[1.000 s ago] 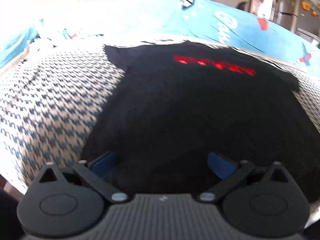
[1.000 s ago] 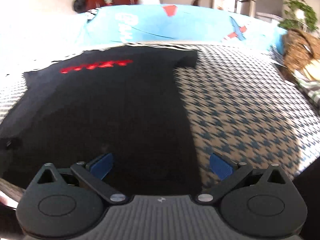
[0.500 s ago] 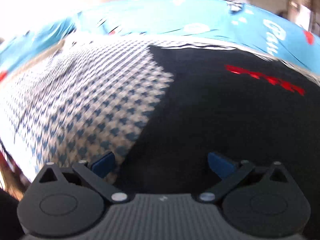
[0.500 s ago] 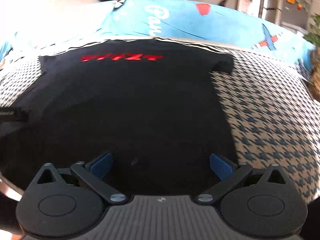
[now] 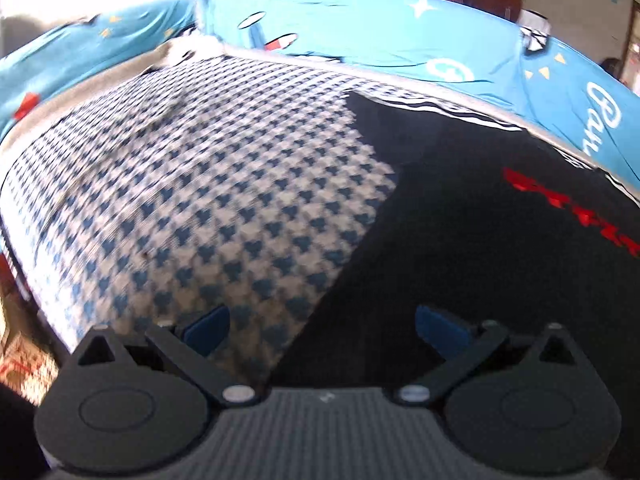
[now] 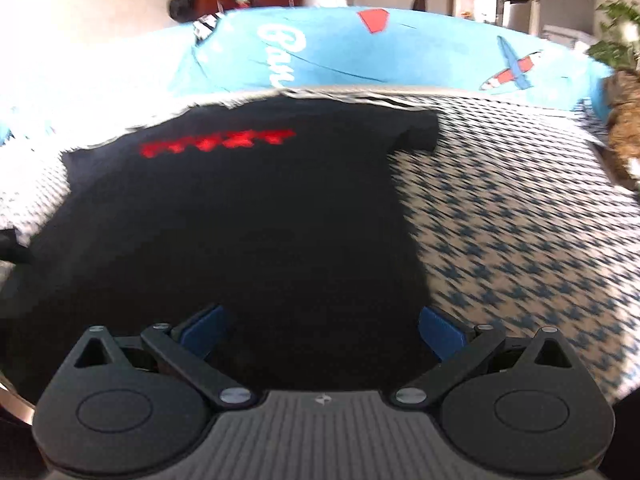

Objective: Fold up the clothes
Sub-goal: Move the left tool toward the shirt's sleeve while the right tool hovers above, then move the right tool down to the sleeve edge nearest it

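Right wrist view: black T-shirt (image 6: 248, 216) lies spread flat on the houndstooth table (image 6: 520, 232), sleeve at 1 o'clock, presumably for folding. Right tool (image 6: 320, 330) and left tool (image 5: 322, 326) gape, empty.

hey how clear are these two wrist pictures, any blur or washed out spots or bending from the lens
Left wrist view: the checked cover is smeared by motion blur, the upper left corner is washed out, and the bed curves like a dome from the fisheye. Right wrist view: the checked cover is streaked too, the black T-shirt is so dark that its folds vanish, and the wall at upper left glares white.
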Tool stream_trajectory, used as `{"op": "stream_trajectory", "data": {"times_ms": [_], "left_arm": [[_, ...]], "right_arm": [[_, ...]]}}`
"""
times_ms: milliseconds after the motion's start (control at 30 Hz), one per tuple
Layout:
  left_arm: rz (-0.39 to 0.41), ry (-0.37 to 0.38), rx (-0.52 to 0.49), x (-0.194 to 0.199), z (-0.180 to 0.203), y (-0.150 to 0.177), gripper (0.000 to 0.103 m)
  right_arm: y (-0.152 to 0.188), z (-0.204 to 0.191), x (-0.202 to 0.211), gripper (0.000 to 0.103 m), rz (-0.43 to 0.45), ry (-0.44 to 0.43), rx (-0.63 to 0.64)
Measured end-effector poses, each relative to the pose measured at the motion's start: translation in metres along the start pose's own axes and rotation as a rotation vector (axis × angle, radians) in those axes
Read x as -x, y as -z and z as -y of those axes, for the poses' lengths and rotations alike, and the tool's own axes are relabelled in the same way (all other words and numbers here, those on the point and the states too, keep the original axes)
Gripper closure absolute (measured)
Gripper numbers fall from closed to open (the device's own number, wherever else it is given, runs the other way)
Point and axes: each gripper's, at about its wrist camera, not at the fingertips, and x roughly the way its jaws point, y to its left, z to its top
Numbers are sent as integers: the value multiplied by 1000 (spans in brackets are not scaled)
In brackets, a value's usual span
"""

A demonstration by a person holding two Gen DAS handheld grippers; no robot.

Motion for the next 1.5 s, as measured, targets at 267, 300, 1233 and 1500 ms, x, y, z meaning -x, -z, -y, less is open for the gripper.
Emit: {"op": "stream_trajectory", "data": {"times_ms": [267, 300, 1233, 1500], "left_arm": [[11, 65, -141, -13, 48, -8, 0], [10, 53, -159, -17, 53, -8, 0], [-7, 2, -124, -37, 53, -31, 0], [11, 2, -176, -42, 74, -24, 0]], "right_arm": [[-28, -13, -35, 0, 20, -139, 4], [-29, -15, -40, 0, 6, -147, 10], [-35, -32, -56, 0, -25, -217, 64], [-31, -63, -67, 0, -18, -258, 155]]}}
